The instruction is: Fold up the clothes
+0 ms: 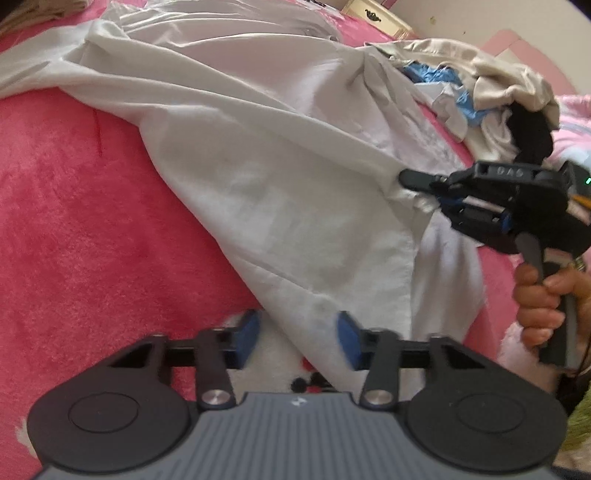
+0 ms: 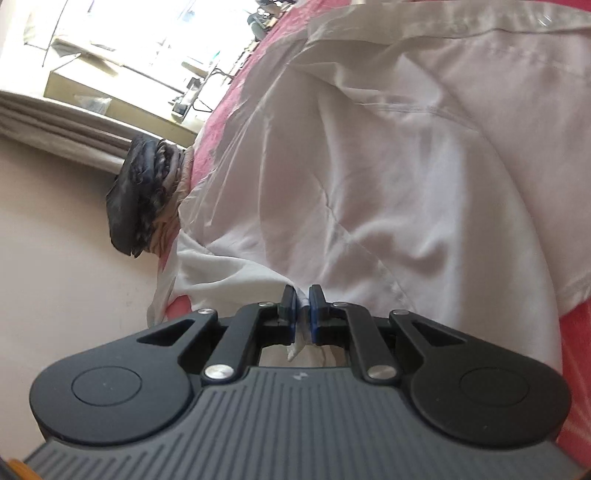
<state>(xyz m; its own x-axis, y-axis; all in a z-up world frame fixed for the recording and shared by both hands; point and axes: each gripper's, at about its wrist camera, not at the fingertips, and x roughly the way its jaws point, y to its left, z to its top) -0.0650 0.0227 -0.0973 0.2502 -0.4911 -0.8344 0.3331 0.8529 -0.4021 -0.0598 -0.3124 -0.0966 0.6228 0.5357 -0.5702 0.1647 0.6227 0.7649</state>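
A white garment [image 1: 266,155] lies crumpled across a pink blanket [image 1: 85,221]. My left gripper [image 1: 300,336] hovers low over its near corner. The blue pads [image 1: 251,332] stand apart, with the cloth's edge lying loose between them. My right gripper [image 1: 402,178], held by a person's hand [image 1: 541,306], is shut on the garment's right edge and bunches it up. In the right wrist view the white garment [image 2: 388,166] fills the picture. There the right gripper [image 2: 303,308] has a fold of white cloth pinched between its pads.
A pile of beige, blue and black clothes [image 1: 502,85] lies at the back right of the blanket. A cream drawer front [image 1: 376,18] stands behind it. Left of the pink blanket [image 2: 576,369], a dark braided bundle [image 2: 144,199] hangs beside a sill [image 2: 110,85].
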